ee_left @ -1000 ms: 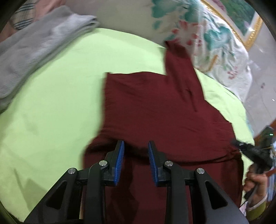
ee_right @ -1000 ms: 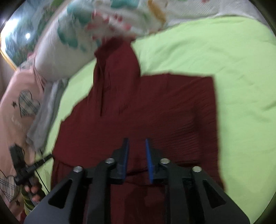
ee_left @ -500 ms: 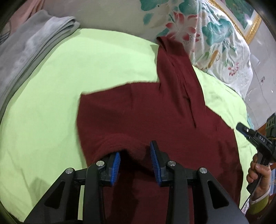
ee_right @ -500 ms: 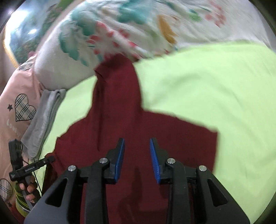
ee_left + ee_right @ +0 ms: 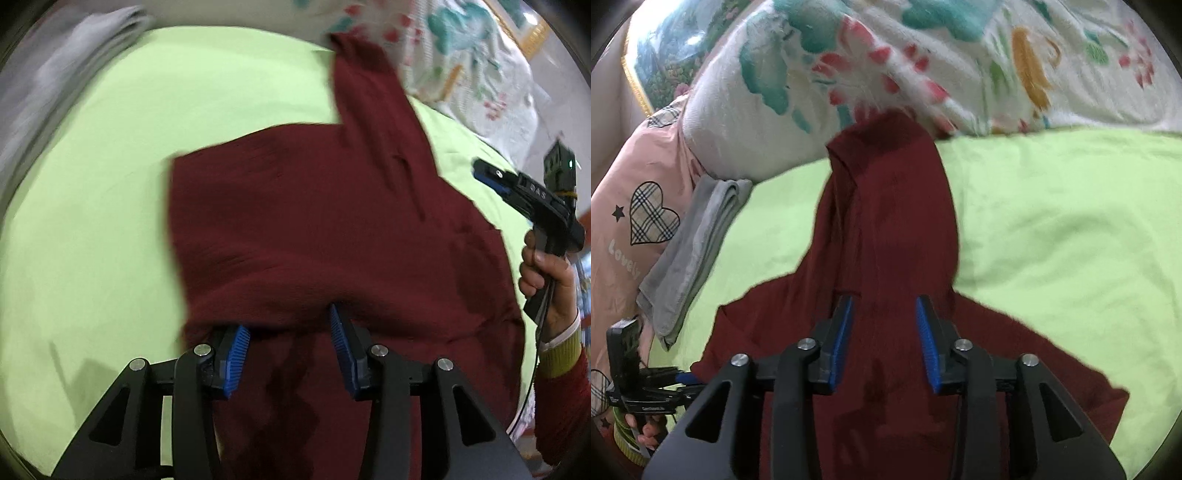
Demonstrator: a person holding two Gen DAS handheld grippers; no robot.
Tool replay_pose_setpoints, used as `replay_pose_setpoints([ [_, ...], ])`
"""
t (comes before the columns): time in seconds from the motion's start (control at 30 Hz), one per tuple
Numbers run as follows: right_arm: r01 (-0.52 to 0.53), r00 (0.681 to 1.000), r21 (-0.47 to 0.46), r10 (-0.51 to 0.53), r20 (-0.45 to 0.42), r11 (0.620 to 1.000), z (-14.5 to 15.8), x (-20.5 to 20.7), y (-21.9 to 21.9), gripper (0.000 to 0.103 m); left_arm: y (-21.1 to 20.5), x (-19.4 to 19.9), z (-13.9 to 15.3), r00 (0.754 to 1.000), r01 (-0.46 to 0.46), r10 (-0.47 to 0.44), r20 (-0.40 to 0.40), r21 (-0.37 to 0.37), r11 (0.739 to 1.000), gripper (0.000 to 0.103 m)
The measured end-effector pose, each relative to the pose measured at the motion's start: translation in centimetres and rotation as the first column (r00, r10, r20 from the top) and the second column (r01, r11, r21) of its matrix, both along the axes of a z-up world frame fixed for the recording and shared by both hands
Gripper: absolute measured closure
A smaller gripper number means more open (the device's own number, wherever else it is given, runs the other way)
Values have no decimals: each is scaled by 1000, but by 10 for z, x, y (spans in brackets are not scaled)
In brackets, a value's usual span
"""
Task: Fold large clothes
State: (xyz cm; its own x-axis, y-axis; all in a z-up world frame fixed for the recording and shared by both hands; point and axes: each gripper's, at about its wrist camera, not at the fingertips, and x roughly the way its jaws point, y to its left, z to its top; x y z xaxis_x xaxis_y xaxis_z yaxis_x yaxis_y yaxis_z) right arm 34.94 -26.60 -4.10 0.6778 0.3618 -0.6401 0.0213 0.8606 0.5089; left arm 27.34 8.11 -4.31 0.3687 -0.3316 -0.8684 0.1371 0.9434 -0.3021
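A dark red garment (image 5: 332, 221) lies spread on the lime green sheet (image 5: 110, 184), one long part reaching up to the floral pillow. It also shows in the right wrist view (image 5: 886, 229). My left gripper (image 5: 288, 332) is open, its tips at a folded edge of the cloth. My right gripper (image 5: 884, 317) is open and empty over the garment's middle. The right gripper also shows at the right of the left wrist view (image 5: 491, 177).
A folded grey cloth (image 5: 694, 243) lies at the sheet's left edge. A floral pillow (image 5: 923, 62) and a pink heart-print cover (image 5: 635, 206) border the far side. Green sheet (image 5: 1071, 240) shows to the right of the garment.
The left gripper opened wider and let the cloth edge go. The right gripper opened and moved up over the garment's middle. A layer of the garment now lies folded forward.
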Motion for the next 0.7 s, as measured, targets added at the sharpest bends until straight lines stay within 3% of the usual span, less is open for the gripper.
replay_pose_setpoints([
  [0.1, 7, 1000, 7, -7, -22, 1000, -10, -7, -6, 64, 34, -19, 2, 997, -77, 77, -6, -44, 996, 63],
  [0.17, 13, 999, 10, -13, -33, 1000, -15, -10, -9, 64, 46, -27, 12, 993, -112, 112, 27, -18, 994, 63],
  [0.23, 14, 999, 14, -13, -39, 1000, -15, -9, -12, 64, 46, -27, 27, 992, -113, 111, 67, 16, 994, 63],
  [0.3, 22, 999, 9, -22, -39, 1000, -12, -6, -15, 64, 43, -20, 43, 990, -93, 94, 103, -13, 996, 60],
  [0.47, 42, 999, 7, -42, 1, 999, 7, 17, -18, 64, 7, 31, 67, 982, -64, 63, 179, 2, 998, 55],
  [0.7, 1, 1000, -49, 1, 31, 999, 18, 89, -2, 64, -51, 143, 59, 976, -74, 73, 206, -5, 997, 54],
])
